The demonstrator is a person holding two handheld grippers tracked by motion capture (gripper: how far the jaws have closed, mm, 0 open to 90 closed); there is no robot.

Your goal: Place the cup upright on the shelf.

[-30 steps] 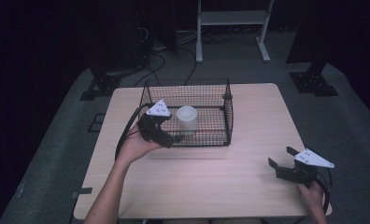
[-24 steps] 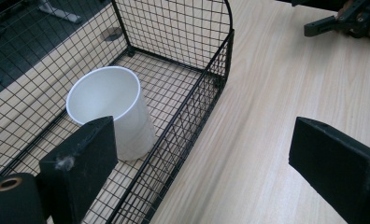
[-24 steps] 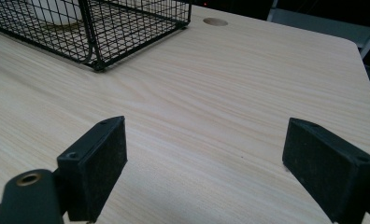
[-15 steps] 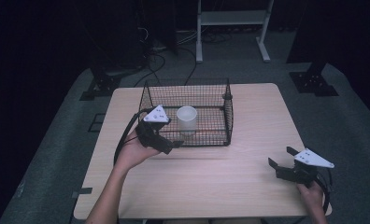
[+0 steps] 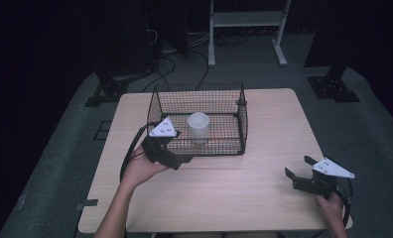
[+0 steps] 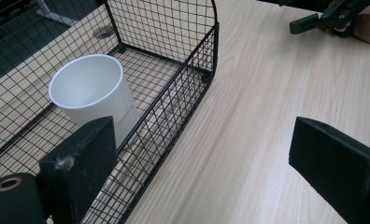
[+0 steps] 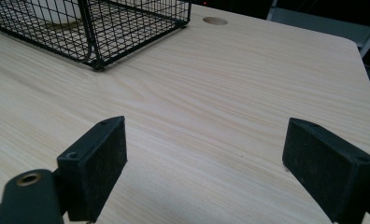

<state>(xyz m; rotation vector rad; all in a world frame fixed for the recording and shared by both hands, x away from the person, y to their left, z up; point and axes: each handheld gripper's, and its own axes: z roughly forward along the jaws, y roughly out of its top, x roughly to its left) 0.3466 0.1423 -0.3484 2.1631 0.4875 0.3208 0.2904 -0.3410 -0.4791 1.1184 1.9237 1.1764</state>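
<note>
From the high view, my left claw (image 5: pixel 177 159) sits at the near left corner of the black wire-mesh basket (image 5: pixel 241 126), which stands on the pale wood-grain tabletop (image 5: pixel 224 183). My left hand (image 5: pixel 140 168) grips the claw body from below, its grey three-cornered plate toward the basket. Inside the basket a white paper cup (image 5: pixel 198 127) stands upright, near the front wall and left of centre. My right claw (image 5: pixel 299 172) rests low at the near right corner of the tabletop, well apart from the basket, jaws spread and pointing left, my right hand (image 5: pixel 331 203) behind it.

In the left gripper view, my left claw (image 6: pixel 211 163) is spread wide and empty. One jaw overlaps the basket's (image 6: pixel 192 79) front wall in the picture; whether it touches the wire I cannot tell from this angle. The other jaw hangs over bare tabletop (image 6: pixel 258 116). The cup (image 6: pixel 92 95) stands open-mouthed just behind the mesh. My right claw (image 6: pixel 325 18) shows far off at the top edge.

In the right gripper view, my right claw (image 7: pixel 206 161) is also wide and holds nothing, with bare tabletop (image 7: pixel 211 93) between its jaws. The basket's (image 7: pixel 94 28) corner lies ahead to the left, and a blurred white shape behind the mesh is probably the cup (image 7: pixel 52 11). A round hole (image 7: pixel 215 20) is cut in the tabletop beyond the basket.
</note>
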